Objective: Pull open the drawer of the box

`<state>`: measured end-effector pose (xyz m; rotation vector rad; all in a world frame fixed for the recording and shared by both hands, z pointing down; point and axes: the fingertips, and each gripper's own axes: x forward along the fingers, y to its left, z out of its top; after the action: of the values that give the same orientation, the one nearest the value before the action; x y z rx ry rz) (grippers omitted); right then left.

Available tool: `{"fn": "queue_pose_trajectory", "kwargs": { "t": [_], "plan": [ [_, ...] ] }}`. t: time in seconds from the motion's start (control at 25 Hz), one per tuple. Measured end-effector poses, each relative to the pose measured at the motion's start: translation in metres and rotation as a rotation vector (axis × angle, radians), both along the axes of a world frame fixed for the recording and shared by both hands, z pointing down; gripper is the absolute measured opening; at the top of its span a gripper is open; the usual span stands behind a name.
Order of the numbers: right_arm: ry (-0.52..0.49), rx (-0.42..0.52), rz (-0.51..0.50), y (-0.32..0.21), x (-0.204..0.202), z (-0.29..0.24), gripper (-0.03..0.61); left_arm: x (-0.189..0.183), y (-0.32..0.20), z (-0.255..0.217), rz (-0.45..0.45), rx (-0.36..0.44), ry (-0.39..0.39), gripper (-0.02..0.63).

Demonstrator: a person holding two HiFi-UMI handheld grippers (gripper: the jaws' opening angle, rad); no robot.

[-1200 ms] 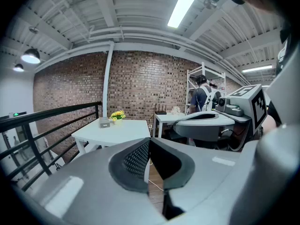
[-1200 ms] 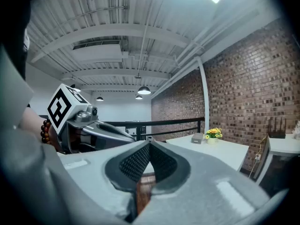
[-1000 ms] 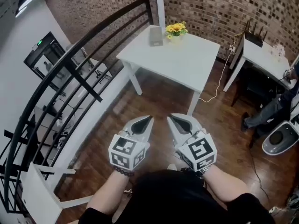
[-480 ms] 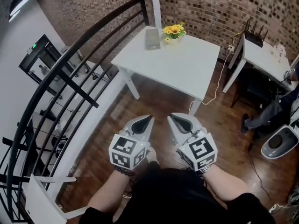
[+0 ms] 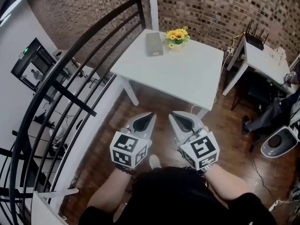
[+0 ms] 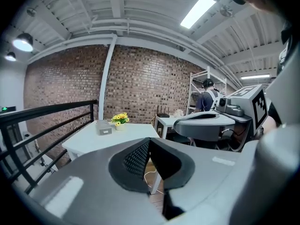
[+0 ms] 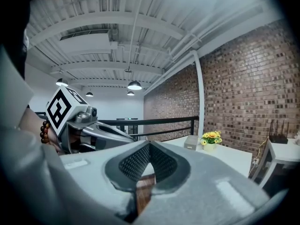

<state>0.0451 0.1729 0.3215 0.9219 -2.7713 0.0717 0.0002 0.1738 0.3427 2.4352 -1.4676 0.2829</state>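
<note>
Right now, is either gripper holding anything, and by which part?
Nothing. Left gripper and right gripper are both shut and empty, well short of the box.

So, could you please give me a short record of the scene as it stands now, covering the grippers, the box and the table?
left gripper: shut, empty, held over the wooden floor
right gripper: shut, empty, beside the left one
box: small, grey, at the table's far edge; drawer too small to make out
yellow flowers: in a pot just right of the box
table: white, ahead of both grippers
railing: black, on the left
task stage: not begun; neither gripper touches the box
</note>
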Motion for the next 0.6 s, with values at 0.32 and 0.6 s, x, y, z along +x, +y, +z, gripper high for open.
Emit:
{"fn": "queue_pose_trajectory", "kwargs": {
  "t": [0.32,0.6],
  "plan": [
    [0.027,0.012,0.035,-0.037,-0.048,-0.004,-0.009,-0.046,-0.04,-0.001,0.038,0.004,0.035,0.015],
    [0.034,0.006,0.056,-0.064,-0.073,0.001,-0.009,-0.071,-0.068,0.0,0.059,-0.001,0.044,0.015]
  ]
}}
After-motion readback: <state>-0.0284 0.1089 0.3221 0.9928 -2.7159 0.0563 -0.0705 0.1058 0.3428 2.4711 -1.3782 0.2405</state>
